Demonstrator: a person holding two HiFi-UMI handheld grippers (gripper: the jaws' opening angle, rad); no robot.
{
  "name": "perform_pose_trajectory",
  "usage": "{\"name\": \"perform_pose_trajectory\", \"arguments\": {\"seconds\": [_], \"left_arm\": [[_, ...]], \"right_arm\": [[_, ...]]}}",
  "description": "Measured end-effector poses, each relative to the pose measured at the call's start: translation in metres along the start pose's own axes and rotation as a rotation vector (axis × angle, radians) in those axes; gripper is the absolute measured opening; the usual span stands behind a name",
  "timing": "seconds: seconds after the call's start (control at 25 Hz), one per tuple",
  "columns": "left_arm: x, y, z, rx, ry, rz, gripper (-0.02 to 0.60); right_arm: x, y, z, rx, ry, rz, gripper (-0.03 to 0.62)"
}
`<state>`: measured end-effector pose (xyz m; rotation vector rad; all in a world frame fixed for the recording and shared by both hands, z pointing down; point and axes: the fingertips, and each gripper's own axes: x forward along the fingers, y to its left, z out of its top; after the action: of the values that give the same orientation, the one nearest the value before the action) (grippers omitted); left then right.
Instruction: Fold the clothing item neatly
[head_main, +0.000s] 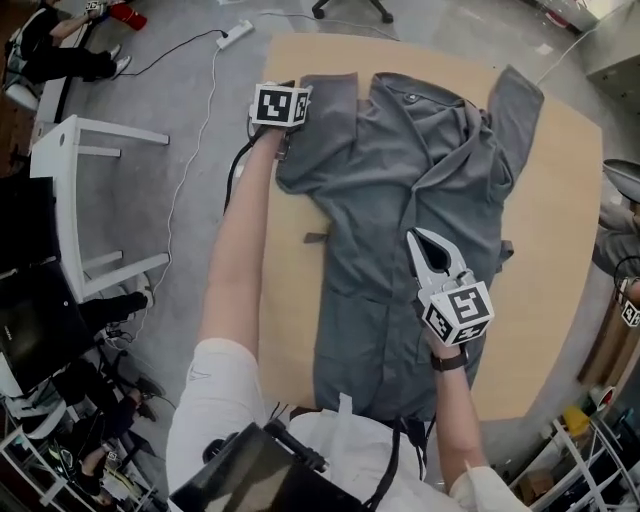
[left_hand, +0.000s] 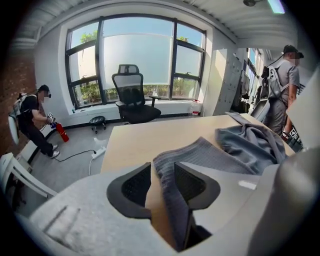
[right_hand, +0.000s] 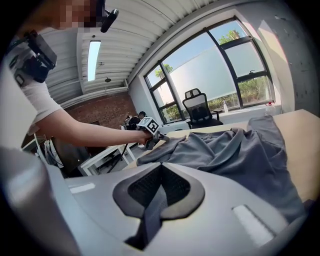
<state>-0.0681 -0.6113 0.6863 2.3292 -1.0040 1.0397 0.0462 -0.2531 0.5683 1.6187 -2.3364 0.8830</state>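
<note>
Shirt (head_main: 400, 200), grey, lies spread along the middle of the table (head_main: 560, 250), one sleeve cuff (left_hand: 200, 155) near the table's far left edge lying loose between the left gripper's (left_hand: 162, 182) parted jaws, while the right gripper (right_hand: 160, 187), above the table's centre, is closed on a thin pinch of its cloth.

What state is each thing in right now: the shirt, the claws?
shirt: spread on the table, unfolded, partly rumpled
left claw: open, edge of the sleeve between its jaws, not clamped
right claw: shut, above the shirt's middle
sleeve: lying flat near the table's edge
</note>
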Motion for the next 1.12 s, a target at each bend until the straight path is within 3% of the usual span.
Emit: {"name": "perform_pose_trajectory", "arguments": {"seconds": [0.2,0.28,0.36,0.44,0.56,0.72,0.92,1.12], "left_arm": [[0.018,0.005,-0.002,-0.018,0.020,-0.012,0.151],[0.016,0.001,-0.002,-0.004,0.017,-0.029,0.063],[0.008,0.001,0.000,-0.029,-0.006,-0.024,0.025],[-0.015,0.012,0.002,-0.139,-0.086,-0.002,0.021],[-0.087,0.048,-0.002,-0.353,-0.273,0.087,0.020],[-0.182,0.094,-0.038,-0.556,-0.456,0.216,0.021],[-0.251,0.124,-0.111,-0.773,-0.535,0.288,0.021],[-0.303,0.133,-0.174,-0.871,-0.595,0.329,0.021]], "right_arm": [[-0.006,-0.009,-0.007,-0.001,0.013,-0.015,0.000],[-0.009,-0.014,-0.006,0.008,0.006,-0.032,0.000],[-0.013,-0.015,-0.005,0.015,0.000,-0.045,0.000],[-0.017,-0.014,-0.005,0.017,-0.009,-0.048,0.000],[-0.022,-0.010,-0.004,0.018,-0.024,-0.053,0.000],[-0.029,-0.002,0.000,0.026,-0.040,-0.054,0.000],[-0.042,0.017,0.005,0.011,-0.045,-0.045,0.000],[-0.047,0.044,0.006,0.002,-0.049,-0.024,0.000]]}}
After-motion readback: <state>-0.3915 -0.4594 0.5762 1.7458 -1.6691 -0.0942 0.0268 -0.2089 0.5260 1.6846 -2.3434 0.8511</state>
